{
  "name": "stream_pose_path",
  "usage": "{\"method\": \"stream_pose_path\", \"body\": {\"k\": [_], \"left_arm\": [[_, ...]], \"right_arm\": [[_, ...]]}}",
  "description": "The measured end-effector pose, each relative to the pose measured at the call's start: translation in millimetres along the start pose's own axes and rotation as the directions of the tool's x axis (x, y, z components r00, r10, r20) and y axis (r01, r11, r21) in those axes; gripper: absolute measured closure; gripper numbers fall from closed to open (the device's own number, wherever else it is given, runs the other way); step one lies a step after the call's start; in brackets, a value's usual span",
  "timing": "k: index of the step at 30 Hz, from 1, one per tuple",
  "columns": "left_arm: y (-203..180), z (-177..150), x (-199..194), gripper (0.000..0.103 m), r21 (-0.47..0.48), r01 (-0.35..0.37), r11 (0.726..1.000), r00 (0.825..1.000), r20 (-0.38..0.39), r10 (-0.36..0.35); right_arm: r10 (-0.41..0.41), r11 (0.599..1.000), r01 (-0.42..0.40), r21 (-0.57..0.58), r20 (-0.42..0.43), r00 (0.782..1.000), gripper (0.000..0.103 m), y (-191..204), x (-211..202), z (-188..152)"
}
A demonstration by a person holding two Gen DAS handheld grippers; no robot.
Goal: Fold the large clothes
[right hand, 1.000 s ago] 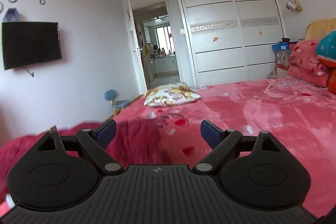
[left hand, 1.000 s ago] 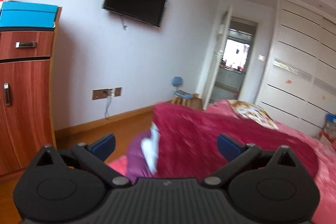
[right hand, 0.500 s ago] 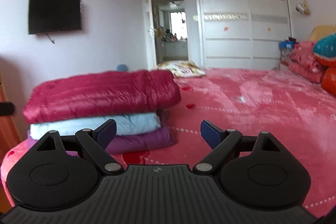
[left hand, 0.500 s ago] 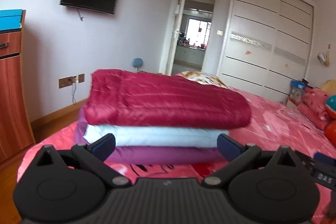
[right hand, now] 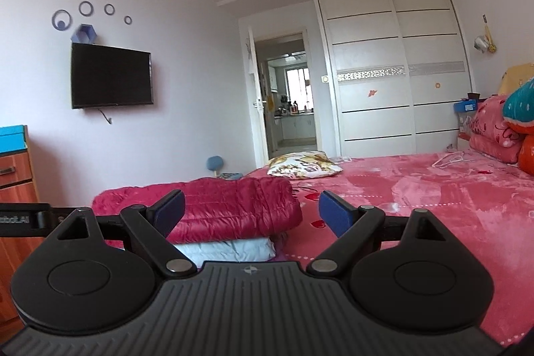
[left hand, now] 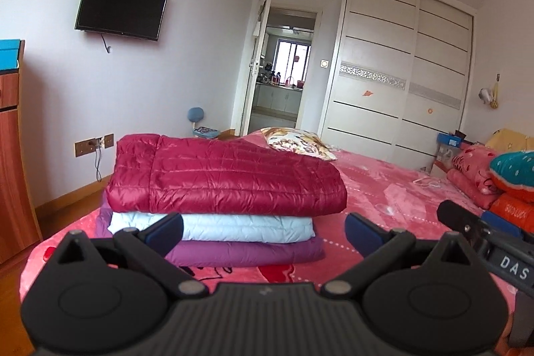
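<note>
Stack of three folded quilted garments sits near the foot corner of the bed [left hand: 400, 189]: red jacket [left hand: 230, 179] on top, light blue one [left hand: 233, 227] in the middle, purple one [left hand: 247, 252] at the bottom. All padded, stitched in narrow channels; the red one has a slight sheen and a rounded fold on its right edge. Edges line up roughly — purple sticks out a bit at the left and front.

Hidden parts: from the right wrist view the purple layer is almost entirely behind the gripper body, and only a strip of the light blue one [right hand: 227, 249] shows under the red jacket [right hand: 213, 209]. The stack's back side can't be seen in either view.

Left gripper [left hand: 263, 227] is level, pointed at the front of the stack, jaws wide apart, nothing between them; whether the tips touch the fabric can't be told. Right gripper [right hand: 252, 211] sits to the right of the left one, also level, jaws wide apart and holding nothing, its left finger overlapping the stack in view. Part of it shows at the right edge of the left view.

Bedspread is pink fleece with a red print. Floral pillow [left hand: 298, 142] lies beyond the stack. Black TV [left hand: 121, 0] on the wall, white sliding wardrobe [left hand: 400, 72] behind, wooden cabinet [left hand: 13, 182] cut off at left.
</note>
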State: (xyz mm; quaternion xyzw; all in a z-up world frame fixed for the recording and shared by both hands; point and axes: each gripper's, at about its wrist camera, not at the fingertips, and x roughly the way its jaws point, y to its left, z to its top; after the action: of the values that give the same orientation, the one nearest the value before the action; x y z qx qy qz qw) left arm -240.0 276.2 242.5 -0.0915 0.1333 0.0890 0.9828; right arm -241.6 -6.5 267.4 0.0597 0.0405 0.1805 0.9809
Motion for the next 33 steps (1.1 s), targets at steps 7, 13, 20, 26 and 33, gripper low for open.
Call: {"method": "stream_pose_path", "body": {"k": [7, 13, 20, 26, 33], "left_arm": [[-10.9, -7.5, -15.4, 0.001, 0.073, -0.051, 0.996, 0.998, 0.027, 0.05], [-9.6, -17.7, -16.2, 0.001, 0.095, -0.09, 0.991, 0.996, -0.006, 0.091], [-4.9, -28.3, -12.1, 0.001, 0.107, -0.116, 0.987, 0.992, -0.039, 0.121], [-2.7, -35.0, -9.6, 0.001, 0.113, -0.122, 0.986, 0.99, -0.056, 0.129], [1.8, -42.7, -6.1, 0.001, 0.109, -0.132, 0.985, 0.987, -0.072, 0.14]], "right_arm": [[0.018, 1.0, -0.018, -0.003, -0.026, 0.999, 0.0, -3.8, -3.4, -4.2], [0.032, 0.999, -0.031, 0.006, -0.071, 0.997, 0.0, -1.9, -7.6, -10.5], [0.033, 0.999, -0.037, -0.035, -0.105, 0.994, 0.0, 14.8, -6.3, -17.5], [0.035, 0.999, -0.04, -0.035, -0.151, 0.988, 0.0, 19.5, 1.5, -28.4], [0.043, 0.997, -0.053, -0.054, -0.178, 0.983, 0.0, 26.9, 8.8, -35.3]]}}
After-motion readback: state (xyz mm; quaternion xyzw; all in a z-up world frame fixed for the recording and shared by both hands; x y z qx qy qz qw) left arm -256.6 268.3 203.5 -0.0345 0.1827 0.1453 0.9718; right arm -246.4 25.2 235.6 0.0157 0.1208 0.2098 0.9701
